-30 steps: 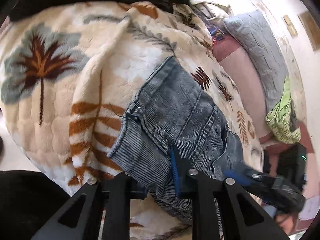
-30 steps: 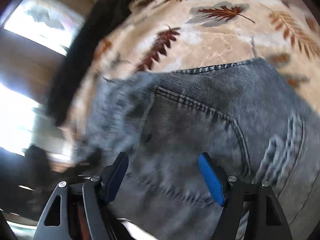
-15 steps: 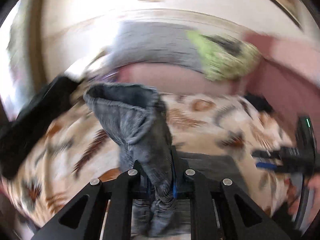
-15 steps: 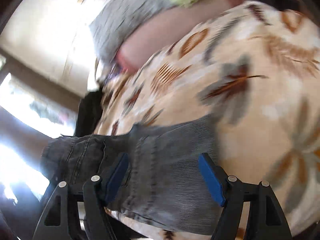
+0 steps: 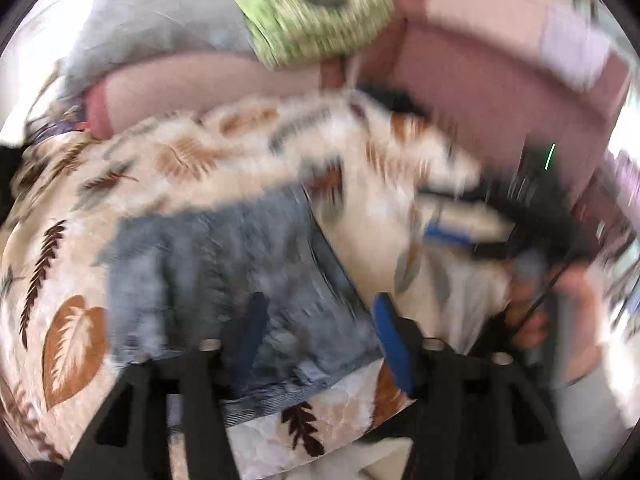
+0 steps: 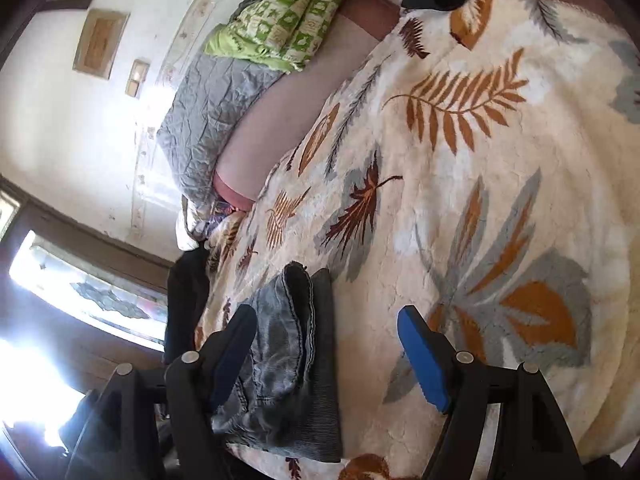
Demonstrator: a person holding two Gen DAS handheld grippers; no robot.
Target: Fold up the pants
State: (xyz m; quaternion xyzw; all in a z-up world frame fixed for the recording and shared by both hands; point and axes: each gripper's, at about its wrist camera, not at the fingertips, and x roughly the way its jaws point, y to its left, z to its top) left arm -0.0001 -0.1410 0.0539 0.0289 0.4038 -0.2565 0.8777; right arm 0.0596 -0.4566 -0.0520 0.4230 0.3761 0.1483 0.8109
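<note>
**Left wrist view: denim down on the blanket, both grippers empty**

Left wrist picture was blurred. My left gripper (image 5: 316, 324) stood wide open, holding nothing, directly above the pants (image 5: 224, 276), which lay bunched in layers on the leaf-print blanket (image 5: 180, 160). My right gripper (image 6: 324, 356) was also spread wide and empty; the pants (image 6: 288, 364) lay against its left finger, mostly left of the gap.

Handling, my judgement: thick ribbed denim, limp but weighty, not slippery or fragile. It should hold a crease and drag on the plush blanket. Best grip looked like a hemmed edge or seam, through all layers.

Count: one pair of pants, one blanket, two grippers. Whether the fold was even, I could not tell.
</note>
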